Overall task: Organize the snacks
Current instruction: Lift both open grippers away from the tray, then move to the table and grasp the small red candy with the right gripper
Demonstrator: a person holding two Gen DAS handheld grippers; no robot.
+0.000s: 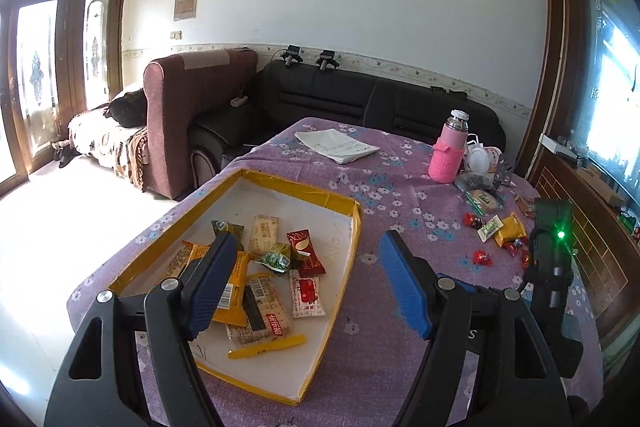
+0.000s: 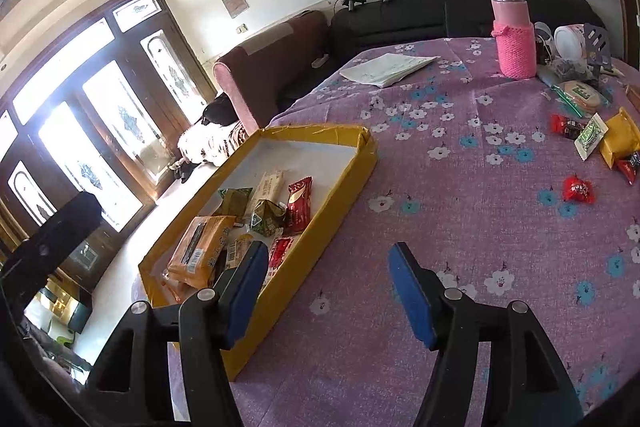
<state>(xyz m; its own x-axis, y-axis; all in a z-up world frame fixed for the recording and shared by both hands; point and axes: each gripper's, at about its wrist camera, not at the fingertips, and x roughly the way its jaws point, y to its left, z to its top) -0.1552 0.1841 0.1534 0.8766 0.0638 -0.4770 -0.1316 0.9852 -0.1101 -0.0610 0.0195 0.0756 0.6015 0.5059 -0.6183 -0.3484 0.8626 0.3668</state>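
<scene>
Several snacks lie loose near the tablecloth's right edge, others already in the yellow tray. Both the left gripper and right gripper are spread, empty; a careless reach could push the small red candy off the edge.

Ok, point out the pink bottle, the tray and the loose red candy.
pink bottle (image 2: pixel 515 47), right wrist view, on its knitted sleeve.
tray (image 2: pixel 320 199), right wrist view, on its yellow side wall.
red candy (image 2: pixel 579 189), right wrist view, on its wrapper's middle.
</scene>
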